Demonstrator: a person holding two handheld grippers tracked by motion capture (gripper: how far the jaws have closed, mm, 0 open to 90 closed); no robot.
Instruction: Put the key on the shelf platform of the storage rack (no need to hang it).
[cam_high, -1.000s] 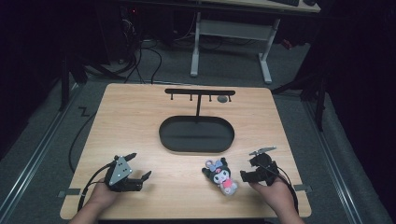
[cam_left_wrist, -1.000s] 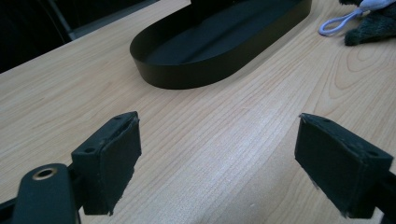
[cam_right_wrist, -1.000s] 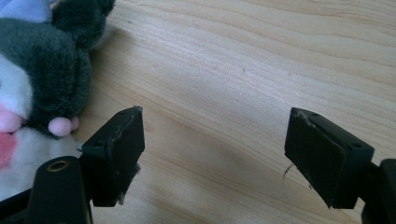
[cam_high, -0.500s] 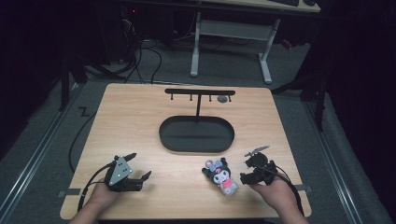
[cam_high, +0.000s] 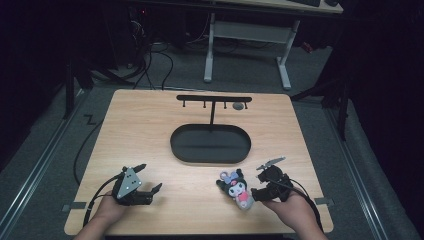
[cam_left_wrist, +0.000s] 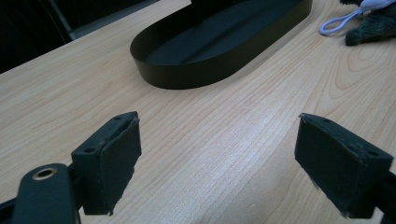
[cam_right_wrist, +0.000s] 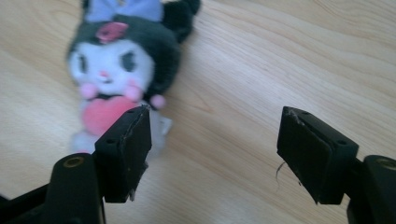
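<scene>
Plush toy (cam_high: 236, 188) lying flat and face-up on the tabletop (cam_high: 150, 135), near the front edge on the right, head toward the black oval tray (cam_high: 210, 145), white loop just visible in the left gripper view (cam_left_wrist: 337, 23). Placed apart from the tray, presumably so the loop can be reached for hanging on the hook stand (cam_high: 214, 100) rising from the tray's far rim; only a guess from the layout.

Right hand-held gripper (cam_high: 263, 180) poised just right of the toy, tilted toward it, jaws released and roughly half apart, nothing between the pads; in the right gripper view (cam_right_wrist: 215, 140) bare wood between the jaws, toy (cam_right_wrist: 121, 70) off to the left behind the left pad (cam_right_wrist: 130, 144). Looks like lining up for a grab, not yet centred on the toy.

Left hand-held gripper (cam_high: 145, 181) resting low at front left, well apart from the toy, jaws spread wide and empty (cam_left_wrist: 217, 158), pointed toward the tray (cam_left_wrist: 219, 51); likely kept clear until needed.

Against a second ago: right hand-held gripper lifted a little and drawn nearer the person, jaws just closed somewhat with nothing caught between them. Toy, tray, stand and left hand-held gripper unchanged
</scene>
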